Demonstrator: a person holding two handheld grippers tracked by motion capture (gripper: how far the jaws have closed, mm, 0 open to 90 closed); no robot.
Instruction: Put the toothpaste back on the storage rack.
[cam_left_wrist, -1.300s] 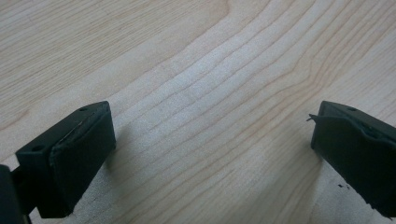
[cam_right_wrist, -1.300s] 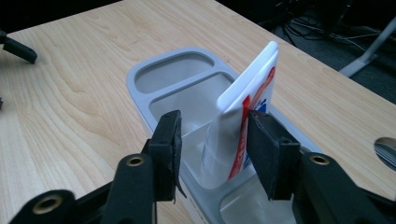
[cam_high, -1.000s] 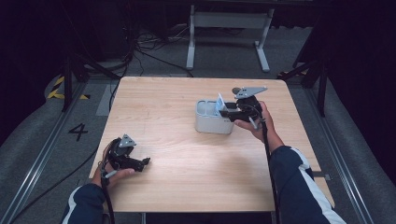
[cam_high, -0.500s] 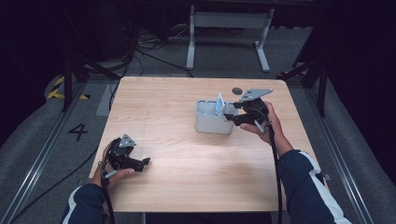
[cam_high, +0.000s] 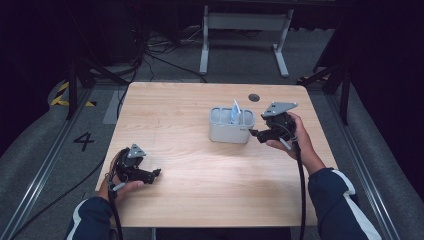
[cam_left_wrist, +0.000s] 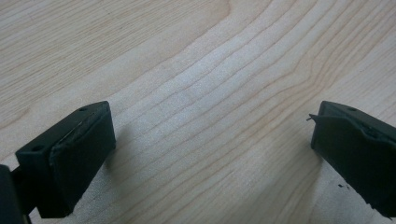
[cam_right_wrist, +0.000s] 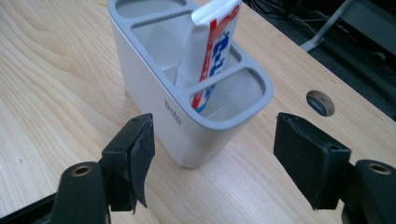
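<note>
High view: wooden table (cam_high: 200, 190); a grey compartmented holder (cam_high: 231, 126) stands upright right of centre, with a toothpaste tube (cam_high: 235, 112) poking out of its top toward twelve o'clock. My right gripper (cam_high: 254, 133) sits at the holder's three o'clock, just beside its wall and apart from it; its jaws have just been opening, and nothing sits between them. I judge the tube delivered and this hand free to clear off. My left gripper (cam_high: 156, 172) rests low at about eight o'clock from the holder, well apart from it, parked on the near edge of the table, I take it, so as to stay out of the working hand's way. A round cable hole (cam_high: 254, 97) lies at one o'clock from the holder. Left gripper view: my own two black jaws stand wide apart over bare wood grain, released, holding nothing. Right gripper view: my jaws are spread, released, framing the near end of the holder without touching it. The tube leans tilted in the middle compartment, crimped flat end up toward twelve o'clock, its lower end going down behind a divider, which props it so it stays standing. The near end compartment at five o'clock from the tube looks empty.
</note>
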